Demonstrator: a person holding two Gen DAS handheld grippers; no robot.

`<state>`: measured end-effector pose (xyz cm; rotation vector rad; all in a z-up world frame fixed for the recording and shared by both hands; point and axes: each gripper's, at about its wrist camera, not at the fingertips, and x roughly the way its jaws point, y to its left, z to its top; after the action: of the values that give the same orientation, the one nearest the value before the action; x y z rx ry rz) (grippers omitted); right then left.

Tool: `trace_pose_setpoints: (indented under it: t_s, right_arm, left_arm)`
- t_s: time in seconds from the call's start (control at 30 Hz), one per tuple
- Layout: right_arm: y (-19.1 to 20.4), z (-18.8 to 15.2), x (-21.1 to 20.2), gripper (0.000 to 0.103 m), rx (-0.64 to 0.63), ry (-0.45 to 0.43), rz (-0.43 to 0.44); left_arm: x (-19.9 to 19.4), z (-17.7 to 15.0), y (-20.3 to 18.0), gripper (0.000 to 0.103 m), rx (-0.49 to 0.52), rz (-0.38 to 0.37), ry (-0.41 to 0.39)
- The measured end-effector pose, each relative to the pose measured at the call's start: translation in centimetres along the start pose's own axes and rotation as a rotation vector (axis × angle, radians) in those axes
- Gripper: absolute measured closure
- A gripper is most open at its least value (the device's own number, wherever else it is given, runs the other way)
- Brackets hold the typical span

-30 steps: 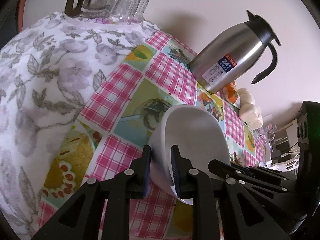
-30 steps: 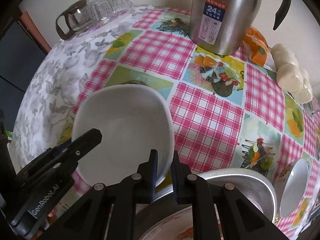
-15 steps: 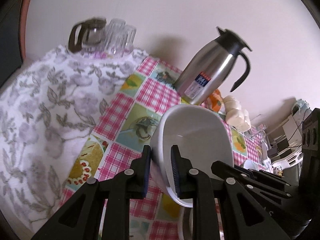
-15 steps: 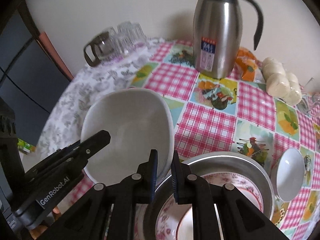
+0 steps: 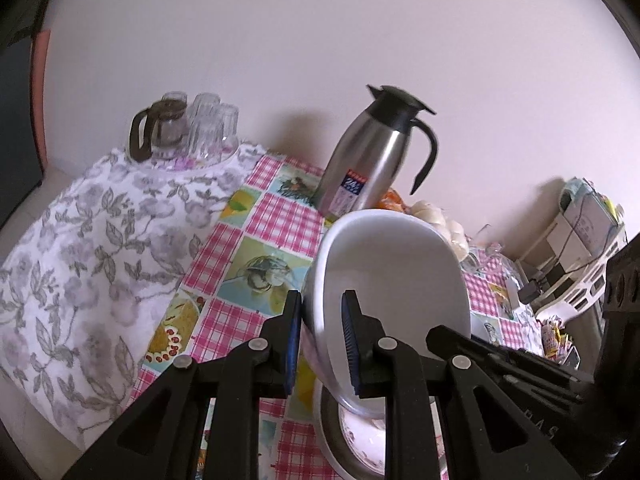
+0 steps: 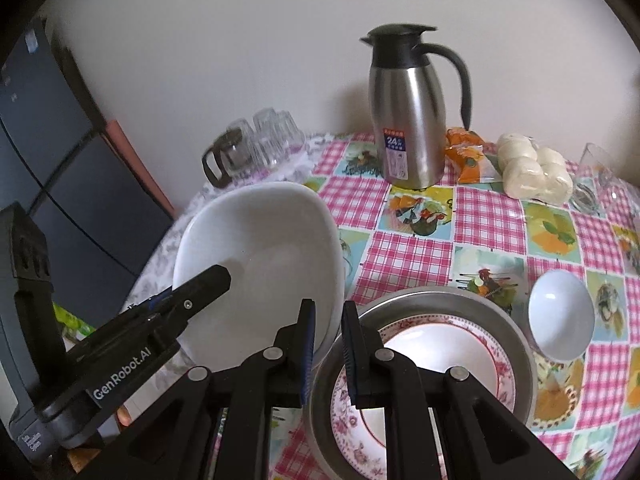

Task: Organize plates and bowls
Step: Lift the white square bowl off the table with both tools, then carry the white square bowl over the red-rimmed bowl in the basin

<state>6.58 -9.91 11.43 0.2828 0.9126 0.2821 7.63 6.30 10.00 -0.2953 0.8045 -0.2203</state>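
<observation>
Through the left wrist camera, your left tool point(image 5: 320, 344) is gripping the near rim of the white bowl point(image 5: 392, 280), one pad outside the wall and one inside. The bowl is tilting, lifted off the checked surface point(image 5: 248, 248), its lower edge hanging over a floral plate point(image 5: 360, 444). A steel thermos jug point(image 5: 372, 160) is standing behind it, with a glass coffee pot point(image 5: 160, 132) and tumblers point(image 5: 212, 128) near the wall.

Through the right wrist camera, your right tool point(image 6: 326, 344) is pinching the bowl's opposite rim point(image 6: 260, 272) between narrowly set pads. Just beside it, the floral plate point(image 6: 440, 364) is lying inside a metal basin point(image 6: 516, 336). A small white bowl point(image 6: 560, 312) is sitting right of the basin.
</observation>
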Motion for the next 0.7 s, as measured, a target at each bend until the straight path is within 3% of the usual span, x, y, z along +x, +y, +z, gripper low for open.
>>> trace_pose_setpoints:
  t_s: [0.33,0.7]
  right_arm:
    - [-3.0,-3.8,-1.7,0.089,0.124,-0.082,0.07]
    - [-6.7,-6.8,-4.1,0.088,0.196,-0.152,0.054]
  left_arm:
    - [-1.0,-1.3,-3.6,0.082,0.107,0.024,-0.006]
    - [0.5,-3.6,-8.3,0.082,0.223,0.053,0.048]
